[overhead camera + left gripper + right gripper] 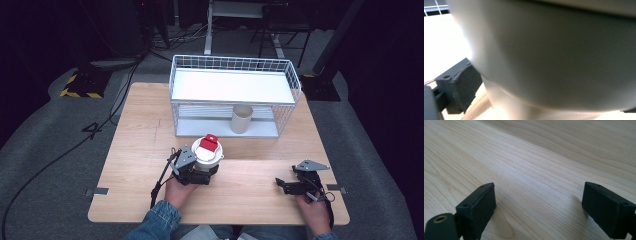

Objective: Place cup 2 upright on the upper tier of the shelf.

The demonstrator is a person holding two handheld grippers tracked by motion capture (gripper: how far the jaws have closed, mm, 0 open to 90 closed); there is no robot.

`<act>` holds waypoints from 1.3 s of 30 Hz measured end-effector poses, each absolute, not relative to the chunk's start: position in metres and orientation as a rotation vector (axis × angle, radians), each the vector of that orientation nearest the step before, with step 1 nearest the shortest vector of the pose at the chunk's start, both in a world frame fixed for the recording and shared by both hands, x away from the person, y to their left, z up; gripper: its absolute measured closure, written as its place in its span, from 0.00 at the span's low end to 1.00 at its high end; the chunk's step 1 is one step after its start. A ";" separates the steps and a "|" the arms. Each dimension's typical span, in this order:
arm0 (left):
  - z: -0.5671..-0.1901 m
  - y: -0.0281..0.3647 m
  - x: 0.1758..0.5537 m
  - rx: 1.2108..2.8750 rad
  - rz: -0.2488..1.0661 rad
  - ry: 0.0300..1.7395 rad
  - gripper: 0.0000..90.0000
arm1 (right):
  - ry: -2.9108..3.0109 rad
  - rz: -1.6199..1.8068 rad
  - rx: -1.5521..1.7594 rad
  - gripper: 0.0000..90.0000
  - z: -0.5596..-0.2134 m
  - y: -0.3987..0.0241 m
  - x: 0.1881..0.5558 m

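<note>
One wooden surface carries one white wire basket rack along its far edge, and one cream cup stands upright on the rack's lower shelf, toward its right side. One white bowl-shaped container sits near the middle of the surface, a little toward the near edge, with one red block inside it. There are two grippers. The left gripper is against the near-left side of the container; in the left gripper view the container's white wall sits between the fingers, one pad beside it, though whether the pads press on it cannot be told. The right gripper rests near the near right corner of the surface, well apart from the container, its fingers parted over bare wood with nothing between them.
</note>
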State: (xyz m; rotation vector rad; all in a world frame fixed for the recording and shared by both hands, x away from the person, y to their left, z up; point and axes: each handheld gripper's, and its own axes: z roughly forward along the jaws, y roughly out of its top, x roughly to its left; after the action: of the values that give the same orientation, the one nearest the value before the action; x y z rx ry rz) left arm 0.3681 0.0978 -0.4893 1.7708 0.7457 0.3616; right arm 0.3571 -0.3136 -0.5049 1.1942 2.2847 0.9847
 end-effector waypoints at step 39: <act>-0.480 0.101 0.362 1.799 0.432 0.751 0.14 | 2.277 0.982 1.206 0.13 -0.505 -0.312 0.357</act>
State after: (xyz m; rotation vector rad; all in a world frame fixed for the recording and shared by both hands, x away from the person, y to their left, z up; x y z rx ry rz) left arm 0.3620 0.1013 -0.4803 1.7990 0.7512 0.4324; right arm 0.3570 -0.3121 -0.5049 1.2063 2.2767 0.9816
